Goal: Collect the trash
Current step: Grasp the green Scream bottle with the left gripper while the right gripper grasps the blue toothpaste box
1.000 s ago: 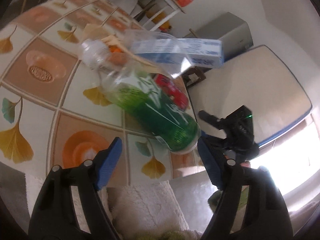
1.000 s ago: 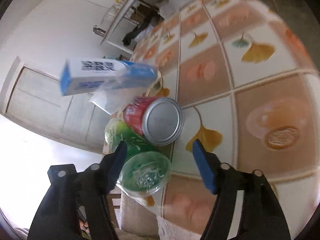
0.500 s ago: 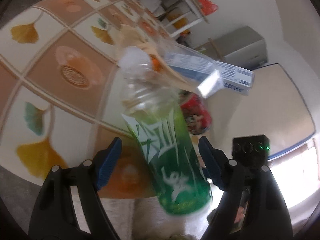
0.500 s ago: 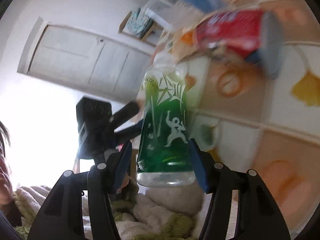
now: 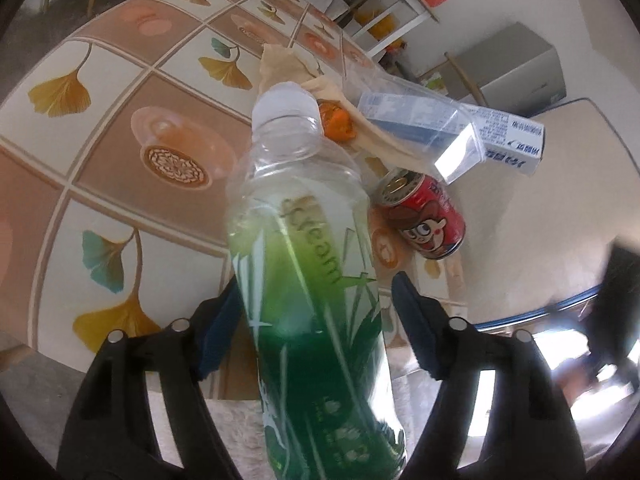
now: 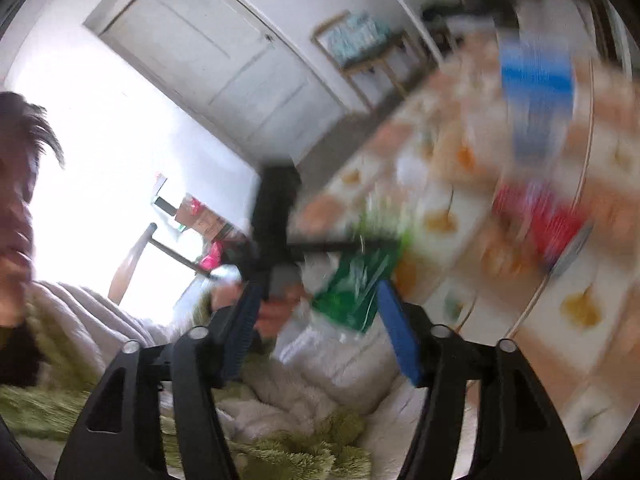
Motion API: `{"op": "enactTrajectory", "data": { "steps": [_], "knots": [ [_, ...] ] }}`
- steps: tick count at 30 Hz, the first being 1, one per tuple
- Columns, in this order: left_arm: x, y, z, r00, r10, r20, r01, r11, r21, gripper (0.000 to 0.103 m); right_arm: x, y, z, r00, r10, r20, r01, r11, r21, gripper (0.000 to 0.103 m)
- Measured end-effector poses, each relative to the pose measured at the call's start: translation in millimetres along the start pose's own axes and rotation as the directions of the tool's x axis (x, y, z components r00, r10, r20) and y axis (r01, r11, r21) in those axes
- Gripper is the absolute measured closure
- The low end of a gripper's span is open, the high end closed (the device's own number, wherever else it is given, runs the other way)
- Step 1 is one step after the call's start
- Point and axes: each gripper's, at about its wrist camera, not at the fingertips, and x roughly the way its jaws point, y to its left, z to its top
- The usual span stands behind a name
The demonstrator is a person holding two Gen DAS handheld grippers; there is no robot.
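Looks like you're mid hand-off on the bottle (image 5: pixel 304 260), so here's my take; in the left wrist view it fills the middle of the frame, cap toward the top, base down by the camera, lifted off the table (image 5: pixel 120 140) and sitting between the jaws of your left claw (image 5: pixel 316 304); those jaws have just been closing and stand fairly wide around the green label, holding it as far as I can judge, though one pad is half hidden behind the plastic; your right claw (image 6: pixel 318 292) has just been opening and has nothing in it, with the bottle (image 6: pixel 356 292) a blurry green patch just beyond its tips at centre frame; I'd make sure the left squeeze is firm but not crushing, since that thin, slick plastic will probably flex and slip; keep the right one well clear before you swing anything; the red can (image 5: pixel 424 220) at right of centre and the blue-and-white box (image 5: pixel 508 140) at upper right sit near the table edge, so I'd steer the bottle's base away from them.
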Motion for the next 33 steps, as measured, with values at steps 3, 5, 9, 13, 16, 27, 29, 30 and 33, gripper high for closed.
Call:
{"op": "enactTrajectory", "data": {
  "steps": [3, 5, 9, 13, 16, 27, 29, 30, 33],
  "knots": [
    [-2.0, 2.3, -1.4, 1.000, 0.004, -0.006, -0.004, 1.000, -0.005, 0.043, -44.6, 1.6, 62.2, 0.993, -0.074, 0.091, 0.074, 0.997, 0.011, 0.026],
    [-2.8, 5.9, -1.3, 1.000, -0.007, -0.010, 0.006, 1.000, -0.016, 0.044, -56.3, -11.1, 96.1, 0.989, -0.106, 0.098, 0.099, 0.992, 0.082, 0.023],
    [-4.3, 7.8, -2.0, 1.000, -0.015, -0.017, 0.015, 1.000, -0.019, 0.044, -49.4, -50.0, 169.6, 0.966, -0.251, -0.060, 0.258, 0.947, 0.192, 0.020],
    [-4.0, 9.1, -0.6, 0.999, -0.021, -0.027, 0.020, 1.000, -0.022, 0.044, 1.2, -87.8, 212.3, 0.880, -0.338, -0.333, 0.412, 0.893, 0.182, 0.020],
    [-4.3, 12.4, 1.3, 0.999, -0.034, -0.032, 0.033, 0.999, -0.034, 0.044, 45.3, -100.3, 220.8, 0.800, -0.370, -0.472, 0.467, 0.879, 0.102, 0.020],
    [-4.6, 19.5, 4.3, 0.995, -0.084, -0.049, 0.081, 0.995, -0.063, 0.044, 140.2, -128.5, 190.6, 0.457, -0.491, -0.741, 0.609, 0.781, -0.142, 0.020],
    [-4.8, 19.9, 4.6, 0.995, -0.089, -0.050, 0.085, 0.994, -0.062, 0.044, 143.9, -129.5, 189.8, 0.439, -0.491, -0.753, 0.615, 0.775, -0.146, 0.020],
    [-5.1, 20.7, 4.6, 0.994, -0.093, -0.050, 0.090, 0.994, -0.064, 0.044, 145.7, -130.9, 190.1, 0.435, -0.487, -0.757, 0.618, 0.773, -0.143, 0.020],
    [-5.7, 22.9, 5.2, 0.993, -0.103, -0.049, 0.099, 0.993, -0.067, 0.044, 144.9, -134.4, 189.0, 0.412, -0.490, -0.768, 0.632, 0.761, -0.146, 0.027]
  ]
}}
